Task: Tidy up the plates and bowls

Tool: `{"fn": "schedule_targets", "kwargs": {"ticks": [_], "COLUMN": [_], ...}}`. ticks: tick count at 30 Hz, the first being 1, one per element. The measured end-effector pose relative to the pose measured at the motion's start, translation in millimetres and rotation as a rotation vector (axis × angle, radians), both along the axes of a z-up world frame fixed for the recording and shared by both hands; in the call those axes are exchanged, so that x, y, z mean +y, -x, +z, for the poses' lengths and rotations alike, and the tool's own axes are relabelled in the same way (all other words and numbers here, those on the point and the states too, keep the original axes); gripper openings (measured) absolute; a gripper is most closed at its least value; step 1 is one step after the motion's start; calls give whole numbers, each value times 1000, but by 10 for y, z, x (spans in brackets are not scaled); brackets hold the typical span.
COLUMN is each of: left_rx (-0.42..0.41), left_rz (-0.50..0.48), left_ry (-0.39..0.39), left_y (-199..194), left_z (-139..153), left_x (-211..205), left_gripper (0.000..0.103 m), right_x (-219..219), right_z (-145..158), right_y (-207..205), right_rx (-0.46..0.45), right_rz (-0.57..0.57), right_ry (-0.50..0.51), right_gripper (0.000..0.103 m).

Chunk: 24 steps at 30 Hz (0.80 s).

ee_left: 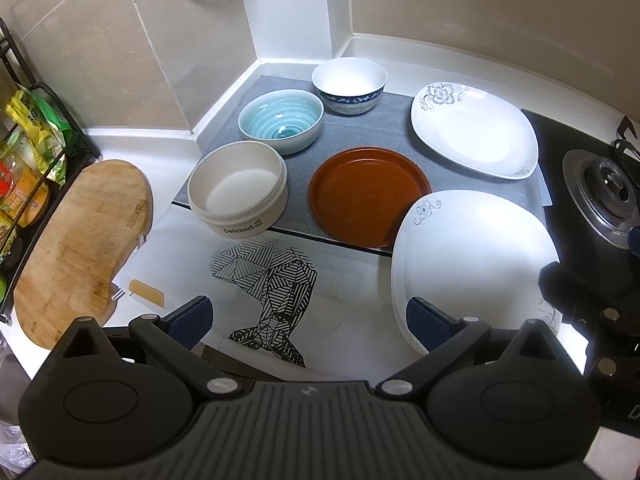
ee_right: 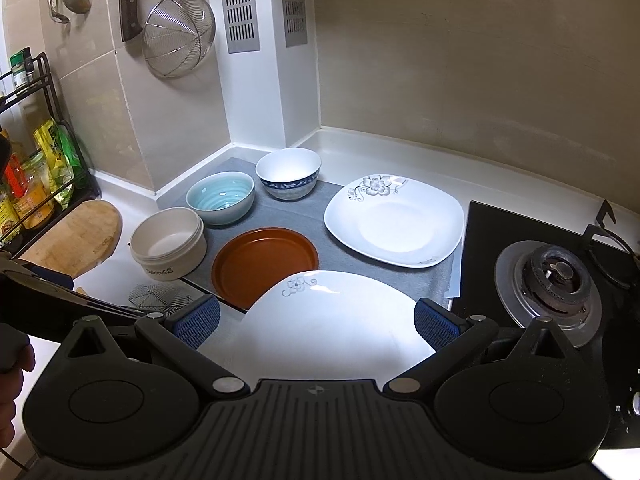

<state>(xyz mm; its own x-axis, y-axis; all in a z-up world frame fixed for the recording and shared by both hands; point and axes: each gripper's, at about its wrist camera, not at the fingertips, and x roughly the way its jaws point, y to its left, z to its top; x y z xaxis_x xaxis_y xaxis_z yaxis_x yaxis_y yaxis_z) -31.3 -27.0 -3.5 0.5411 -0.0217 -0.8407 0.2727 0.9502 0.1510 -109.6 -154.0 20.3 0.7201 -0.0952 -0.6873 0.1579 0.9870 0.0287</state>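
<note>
On a grey mat [ee_left: 372, 132] sit a blue-patterned white bowl [ee_left: 349, 84], a teal bowl [ee_left: 281, 120], a beige "Delicious" bowl [ee_left: 238, 192], a brown round plate [ee_left: 366, 194] and a white flowered square plate [ee_left: 474, 130]. A second white flowered plate [ee_left: 474, 256] lies at the front right, overlapping the brown plate's edge. My left gripper [ee_left: 308, 320] is open and empty above a patterned paper. My right gripper [ee_right: 316, 320] is open, its fingers astride the near white plate [ee_right: 332, 320]. The far plate [ee_right: 394, 220] and brown plate [ee_right: 266, 268] lie beyond.
A wooden cutting board [ee_left: 84, 248] and a black rack with packets [ee_left: 32, 152] stand at the left. A gas burner [ee_right: 552, 284] on a black hob is at the right. A strainer [ee_right: 178, 32] and utensils hang on the wall.
</note>
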Motion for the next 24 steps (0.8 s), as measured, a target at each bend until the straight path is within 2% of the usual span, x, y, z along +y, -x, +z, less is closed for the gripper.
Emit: {"fn": "schedule_targets", "kwargs": {"ticks": [24], "left_rx": [4], "left_rz": [-9], "left_ry": [-4], "left_y": [-14], "left_z": [-18], "left_x": [-50], "left_gripper": [103], "right_x": [-13], "right_z": [-14], "right_y": [2], "right_rx": [2], "right_rz": [-5], "right_ry": [-6], "right_gripper": [103]}}
